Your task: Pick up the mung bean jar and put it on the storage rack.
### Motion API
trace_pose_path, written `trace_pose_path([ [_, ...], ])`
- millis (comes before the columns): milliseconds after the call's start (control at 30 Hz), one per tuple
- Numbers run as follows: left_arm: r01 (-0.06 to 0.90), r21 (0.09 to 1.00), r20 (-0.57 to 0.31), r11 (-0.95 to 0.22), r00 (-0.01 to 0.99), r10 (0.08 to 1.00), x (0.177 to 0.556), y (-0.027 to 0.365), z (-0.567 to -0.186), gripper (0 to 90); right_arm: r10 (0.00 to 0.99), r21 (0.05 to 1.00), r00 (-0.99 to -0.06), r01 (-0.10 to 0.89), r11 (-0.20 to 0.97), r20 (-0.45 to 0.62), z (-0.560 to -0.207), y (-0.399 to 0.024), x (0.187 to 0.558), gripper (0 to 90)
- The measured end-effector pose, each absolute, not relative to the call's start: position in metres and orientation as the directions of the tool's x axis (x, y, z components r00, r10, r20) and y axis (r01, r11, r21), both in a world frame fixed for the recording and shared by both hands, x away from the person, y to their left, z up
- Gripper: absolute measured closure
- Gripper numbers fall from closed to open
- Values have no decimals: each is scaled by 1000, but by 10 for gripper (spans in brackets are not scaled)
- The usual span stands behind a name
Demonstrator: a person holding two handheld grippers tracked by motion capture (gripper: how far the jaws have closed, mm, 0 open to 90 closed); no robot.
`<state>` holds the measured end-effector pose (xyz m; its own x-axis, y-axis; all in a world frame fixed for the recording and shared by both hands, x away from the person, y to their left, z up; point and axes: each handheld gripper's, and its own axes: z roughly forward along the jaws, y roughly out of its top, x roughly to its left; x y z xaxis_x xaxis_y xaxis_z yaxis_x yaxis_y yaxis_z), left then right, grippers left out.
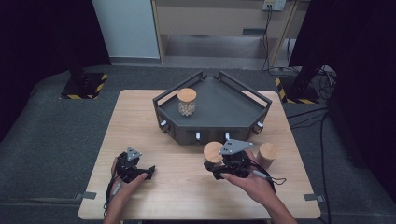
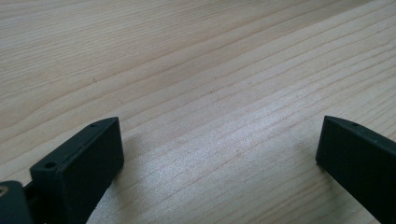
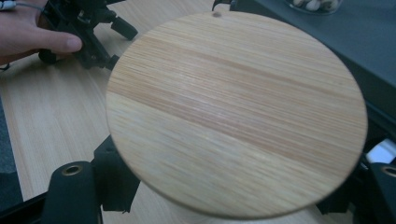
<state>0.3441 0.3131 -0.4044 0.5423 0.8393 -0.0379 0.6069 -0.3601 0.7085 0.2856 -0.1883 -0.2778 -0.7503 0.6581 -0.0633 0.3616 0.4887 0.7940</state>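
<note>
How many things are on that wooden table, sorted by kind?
Jars with wooden lids: 3, one in the tray, one held, one at the right
Dark tray: 1
Hand-held grippers: 2, left, right
Total: 6

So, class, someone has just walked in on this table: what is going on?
A person works with a gripper in each hand. The right gripper has its jaws shut on a jar with a round wooden lid, just in front of the dark grey tray. A like jar of pale pieces already stands in that tray, and a third wooden-lidded jar waits on the light wooden table. The left gripper rests open over bare table.
</note>
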Motion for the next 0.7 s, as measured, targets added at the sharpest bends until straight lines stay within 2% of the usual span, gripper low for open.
trace_pose_path([
  [700, 607, 709, -37, -359, 540, 841, 344, 313, -405, 0, 694, 800, -718, 386, 460, -53, -241, -200, 317, 256],
])
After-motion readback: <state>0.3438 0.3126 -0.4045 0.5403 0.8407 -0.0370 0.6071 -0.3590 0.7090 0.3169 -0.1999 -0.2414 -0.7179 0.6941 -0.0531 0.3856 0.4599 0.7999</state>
